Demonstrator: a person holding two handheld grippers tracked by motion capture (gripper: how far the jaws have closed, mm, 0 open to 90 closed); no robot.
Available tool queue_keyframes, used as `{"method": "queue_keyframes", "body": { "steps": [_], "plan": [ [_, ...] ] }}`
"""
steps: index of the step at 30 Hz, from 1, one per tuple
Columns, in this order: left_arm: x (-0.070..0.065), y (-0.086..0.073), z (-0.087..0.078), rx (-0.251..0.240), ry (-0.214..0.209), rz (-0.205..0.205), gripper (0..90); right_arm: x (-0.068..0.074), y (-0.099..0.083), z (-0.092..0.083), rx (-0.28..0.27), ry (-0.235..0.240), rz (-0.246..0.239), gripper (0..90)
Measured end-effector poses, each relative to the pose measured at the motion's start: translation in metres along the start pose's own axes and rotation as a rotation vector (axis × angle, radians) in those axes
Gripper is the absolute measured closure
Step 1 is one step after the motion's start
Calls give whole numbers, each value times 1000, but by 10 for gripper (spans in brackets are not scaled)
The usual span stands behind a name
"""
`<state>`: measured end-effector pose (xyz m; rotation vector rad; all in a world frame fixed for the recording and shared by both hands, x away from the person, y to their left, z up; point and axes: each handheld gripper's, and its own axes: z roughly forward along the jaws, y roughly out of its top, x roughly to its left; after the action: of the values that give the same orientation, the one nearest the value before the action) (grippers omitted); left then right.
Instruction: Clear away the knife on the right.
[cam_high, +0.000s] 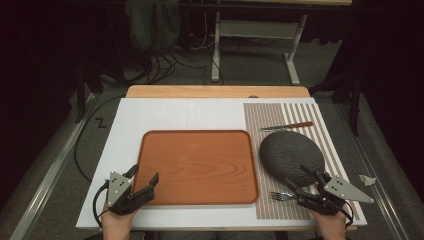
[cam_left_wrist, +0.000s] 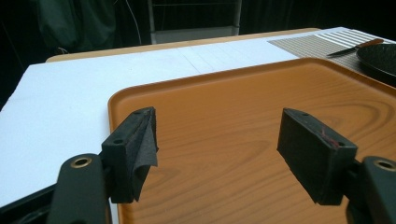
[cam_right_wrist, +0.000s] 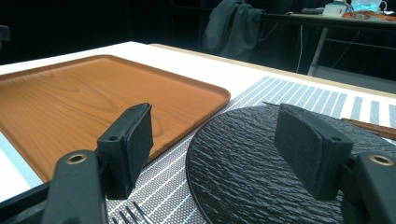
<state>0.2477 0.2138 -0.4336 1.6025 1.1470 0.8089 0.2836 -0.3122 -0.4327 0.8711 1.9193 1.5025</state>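
Dark room behind, a white-topped table in front, its right side under a striped placemat (cam_high: 320, 112). On the mat's near-left part lies a round, rough black slate plate (cam_high: 291, 152), right at the released right gripper (cam_high: 301, 178), whose wide jaws flank its near rim without touching. The left gripper (cam_high: 143, 176), also released, hovers over the orange wooden tray's (cam_high: 200, 200) near-left corner.
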Motion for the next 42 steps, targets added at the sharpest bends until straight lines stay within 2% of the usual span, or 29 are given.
{"method": "queue_keyframes", "body": {
  "steps": [21,28,31,42],
  "plan": [
    [-1,0,3,3,-3,1,287,2,9,9,-8,18,-14,301],
    [-1,0,6,9,-2,7,288,1,16,13,-22,-1,-18,305],
    [-1,0,7,10,-4,6,288,0,18,16,-16,-5,-4,306],
    [-1,0,8,13,-2,8,288,-2,20,25,0,3,-18,301]
  ]
}}
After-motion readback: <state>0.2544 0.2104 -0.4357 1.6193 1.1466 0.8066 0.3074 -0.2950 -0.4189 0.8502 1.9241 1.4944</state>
